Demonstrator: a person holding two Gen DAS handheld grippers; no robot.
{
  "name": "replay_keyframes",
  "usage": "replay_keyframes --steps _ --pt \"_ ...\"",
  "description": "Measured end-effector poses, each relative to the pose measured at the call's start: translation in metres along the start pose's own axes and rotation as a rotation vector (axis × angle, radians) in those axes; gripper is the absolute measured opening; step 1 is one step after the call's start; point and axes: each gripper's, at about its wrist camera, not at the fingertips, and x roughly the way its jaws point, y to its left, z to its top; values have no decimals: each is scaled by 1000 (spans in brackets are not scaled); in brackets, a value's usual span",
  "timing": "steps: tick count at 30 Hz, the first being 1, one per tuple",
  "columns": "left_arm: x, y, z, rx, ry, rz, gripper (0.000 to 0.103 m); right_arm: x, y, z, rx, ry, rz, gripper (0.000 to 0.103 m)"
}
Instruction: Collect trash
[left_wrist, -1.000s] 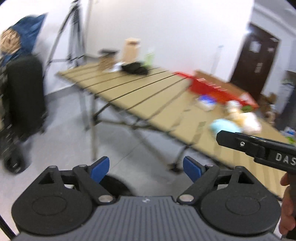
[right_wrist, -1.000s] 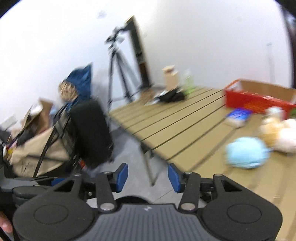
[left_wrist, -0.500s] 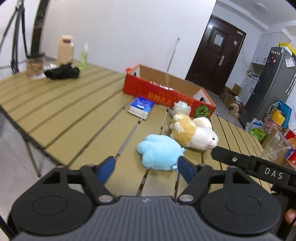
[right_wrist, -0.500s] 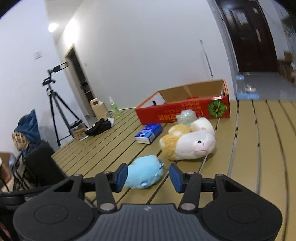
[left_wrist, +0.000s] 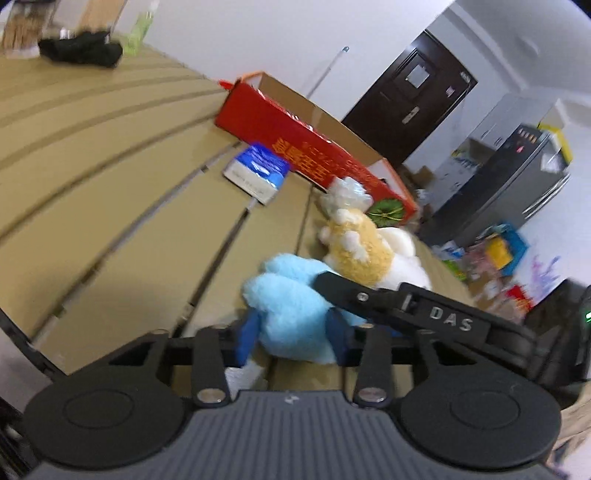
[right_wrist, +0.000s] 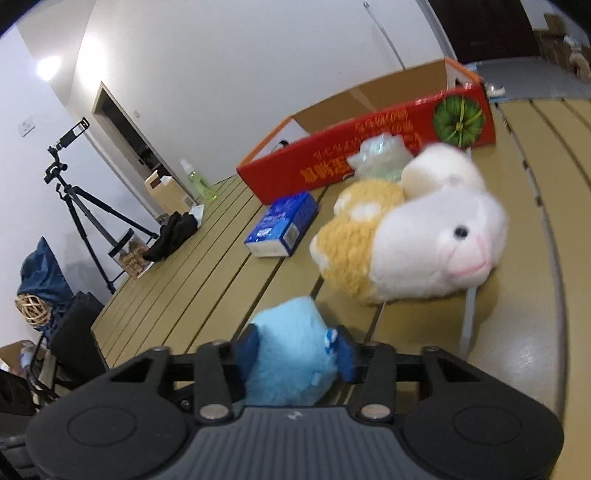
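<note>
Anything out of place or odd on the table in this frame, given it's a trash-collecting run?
Yes. Both the left gripper and the right gripper, whose jaws have just been closing, straddle the blue plush toy, not obvious trash. The crumpled plastic wrap by the red box lies untouched behind the yellow-and-white plush.

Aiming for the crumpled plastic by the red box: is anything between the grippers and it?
Yes. The left gripper and right gripper have just been closing their jaws on the blue plush; the yellow-and-white plush lies beyond, against the crumpled plastic.
</note>
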Motion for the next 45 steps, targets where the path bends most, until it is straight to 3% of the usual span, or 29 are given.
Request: replay_keyframes --steps 11,18,24,28,34,42,44,45 --pt "-14 -13 -1 49 -43 4 29 -9 -4 0 29 -12 46 33" --pt "-111 -14 -13 90 -152 80 29 -35 48 -11 -35 -25 187 33" --pt "-202 26 -42 47 -220 171 29 -31 126 -55 -130 59 295 33" --pt "-242 61 -62 -28 -239 197 29 -23 168 -85 -183 122 338 33" --pt "-257 100 -82 -107 -185 238 29 -1 195 -129 -201 240 321 33" --pt "-243 140 -89 -200 -114 302 29 38 202 -156 -227 340 290 33" --pt "-233 155 -92 -223 -85 324 33 55 199 -165 -228 376 280 34" --pt "-227 164 -94 -245 -61 358 49 64 197 -169 -231 390 274 35"
